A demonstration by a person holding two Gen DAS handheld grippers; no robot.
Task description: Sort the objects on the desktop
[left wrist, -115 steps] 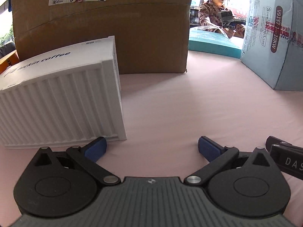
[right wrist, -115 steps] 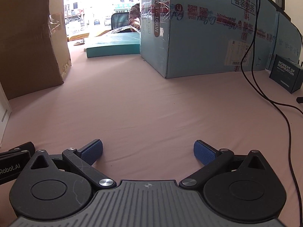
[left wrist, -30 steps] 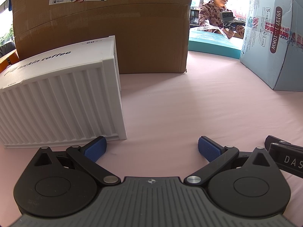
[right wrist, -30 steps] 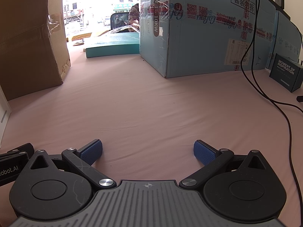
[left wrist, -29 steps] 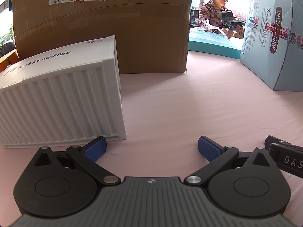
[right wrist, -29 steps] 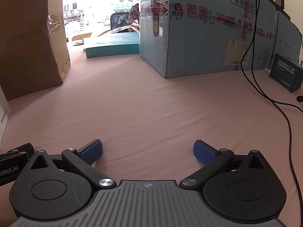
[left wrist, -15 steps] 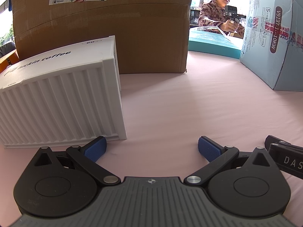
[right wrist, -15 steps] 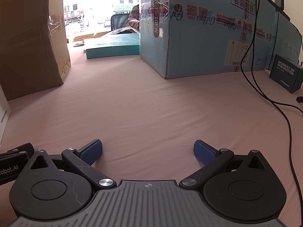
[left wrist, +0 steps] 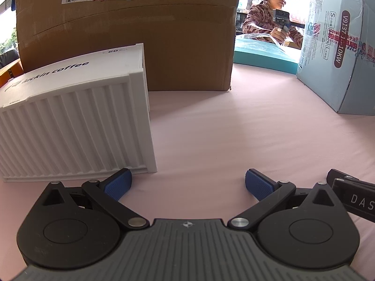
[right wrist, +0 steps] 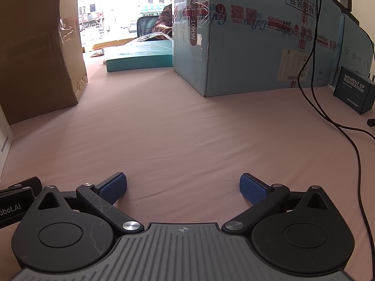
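Left tool [left wrist: 187,183]: released, fingers spread, empty, low over the pink worktop [left wrist: 234,126].
Right tool [right wrist: 182,186]: released, empty, low over the worktop.
White ribbed box [left wrist: 75,126]: just beyond the left tool's left finger.
Brown carton [left wrist: 131,35]: behind the white box.
Blue carton [right wrist: 257,37]: far right.
Black cable [right wrist: 328,117]: along the worktop's right edge.
Dark small box [right wrist: 355,91]: far right corner.

Pink tablecloth [right wrist: 187,128] — matt cloth, faintly creased. White container box [left wrist: 77,126] — ribbed matt plastic. Brown carton [left wrist: 140,35] — rough cardboard, paper label. Blue carton [right wrist: 257,42] — smooth card, glossy tape. Left gripper [left wrist: 187,183] — matt black plastic, textured blue pads [left wrist: 117,185], bright metal pins.
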